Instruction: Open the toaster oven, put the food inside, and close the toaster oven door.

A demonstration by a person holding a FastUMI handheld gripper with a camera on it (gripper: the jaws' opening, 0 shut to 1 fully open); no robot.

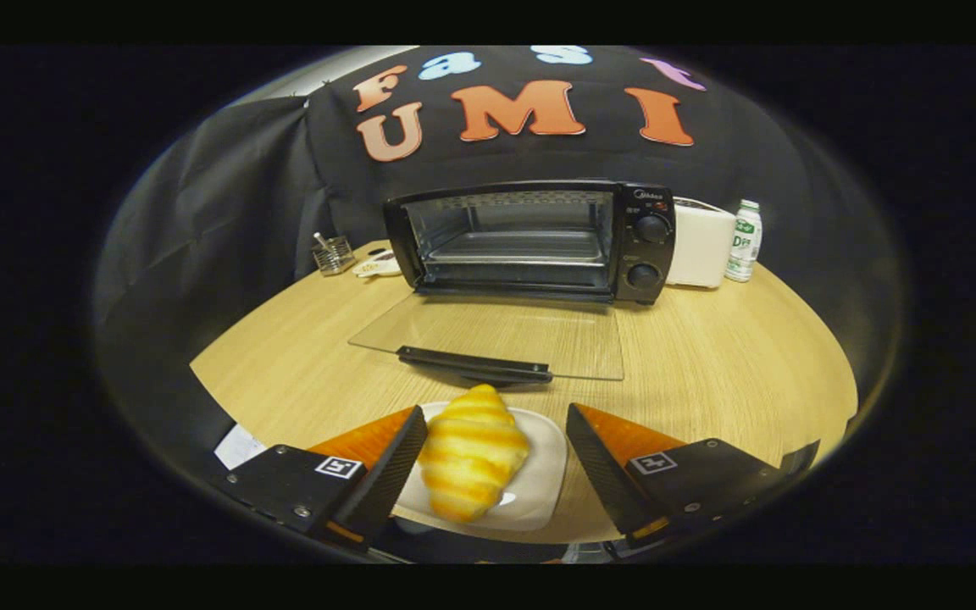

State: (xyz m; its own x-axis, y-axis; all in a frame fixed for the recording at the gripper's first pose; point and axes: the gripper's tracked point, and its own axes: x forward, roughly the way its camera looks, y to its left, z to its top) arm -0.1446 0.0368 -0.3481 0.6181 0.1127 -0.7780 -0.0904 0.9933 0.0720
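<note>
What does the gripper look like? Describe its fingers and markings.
The gripper has two wedge-shaped fingers with finely ribbed inner faces. Each sits on a blocky base bearing a square black-and-white marker and small screws. The fingers stand open either side of the croissant.

A wooden table [708,356] is draped round by black cloth [225,195]. At its far left, a small wire holder [334,254] with 1 utensil standing in it is seen, a pale flat item just beside it. At far right, a white box-shaped appliance [701,246] is set, 1 white bottle [743,241] close beside it.
</note>
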